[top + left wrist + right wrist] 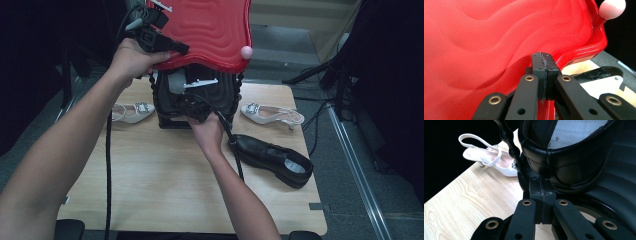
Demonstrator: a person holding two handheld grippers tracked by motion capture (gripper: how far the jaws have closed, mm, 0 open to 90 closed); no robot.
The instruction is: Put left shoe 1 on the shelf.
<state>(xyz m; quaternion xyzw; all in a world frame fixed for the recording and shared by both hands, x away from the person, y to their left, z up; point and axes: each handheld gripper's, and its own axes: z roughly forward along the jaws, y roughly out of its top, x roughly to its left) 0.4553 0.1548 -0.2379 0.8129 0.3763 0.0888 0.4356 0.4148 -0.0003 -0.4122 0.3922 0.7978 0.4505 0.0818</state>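
Lying nearest the person, to the right of the black bag (225,97) and on its near side, a black shoe (272,159) rested on the bench (165,175) with its long axis slanting from toe, near the bag, to heel, farther right. That shoe sat just beside the right hand, so the right arm looked the closer one for fetching it.

The right claw (541,181) stood at the bag's near face with its jaws brought fully together. Their tips pressed against the padded collar of a second black shoe (574,170), which sat at the bag's mouth, pale lining showing. Whether any leather was pinched between them could not be told.

A white slingback (132,112) lay on the bench left of the bag and its mate (270,114) lay to the right, both level with the bag and apart from it.

Above the bag, the red lid (210,30) was held up and tilted back. The left claw (543,56) gripped the lid's left edge, jaws clamped narrow on the plastic. A pink knob (246,51) stuck out at the lid's opposite corner. The mouth below therefore appeared open, and the likely next move hinged on the lid staying raised while the shoe went down.
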